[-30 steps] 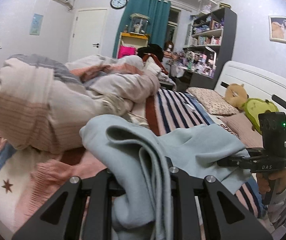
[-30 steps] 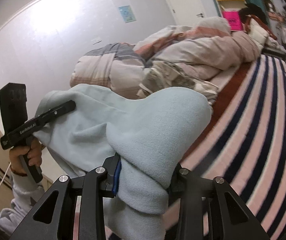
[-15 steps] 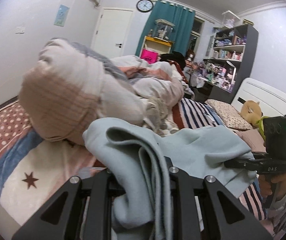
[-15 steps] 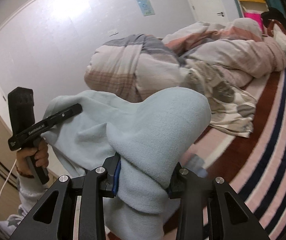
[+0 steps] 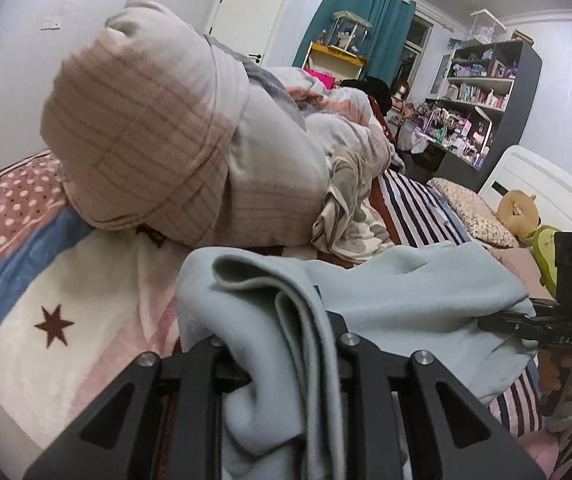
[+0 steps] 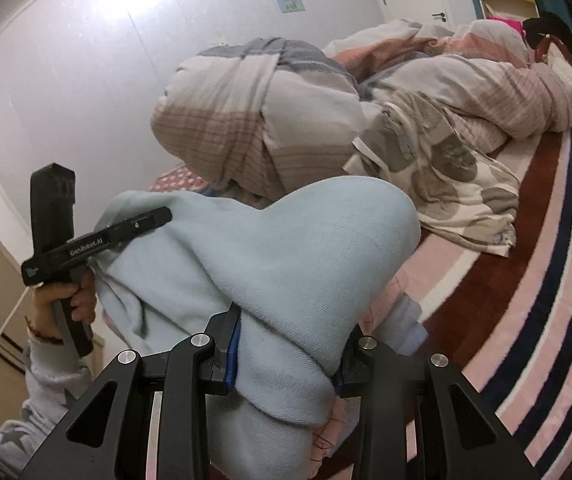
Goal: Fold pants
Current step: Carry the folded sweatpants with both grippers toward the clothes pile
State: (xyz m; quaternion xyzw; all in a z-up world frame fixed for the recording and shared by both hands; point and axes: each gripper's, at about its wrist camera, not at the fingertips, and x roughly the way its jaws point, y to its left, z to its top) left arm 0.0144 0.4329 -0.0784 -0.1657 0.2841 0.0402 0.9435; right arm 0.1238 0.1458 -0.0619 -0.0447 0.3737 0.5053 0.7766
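Note:
The light blue pants (image 5: 398, 292) hang between my two grippers above the bed. My left gripper (image 5: 286, 344) is shut on a bunched edge of the pants, which drapes over its fingers. My right gripper (image 6: 286, 328) is shut on another part of the pants (image 6: 302, 256), whose cloth bulges over its jaws. The right gripper also shows in the left wrist view (image 5: 498, 322) at the far right, clamped on the cloth. The left gripper shows in the right wrist view (image 6: 158, 216) at the left, clamped on the cloth.
A rolled striped duvet (image 5: 158, 128) lies across the bed just beyond the pants. A grey patterned garment (image 6: 446, 176) lies beside it. The striped bedspread (image 6: 534, 280) stretches right. A star blanket (image 5: 54, 304) lies lower left. Plush toys (image 5: 526, 216) sit by the headboard.
Both grippers have swung left with the pants still held; the duvet roll now looms larger and nearer in both views, and more of the star blanket shows.

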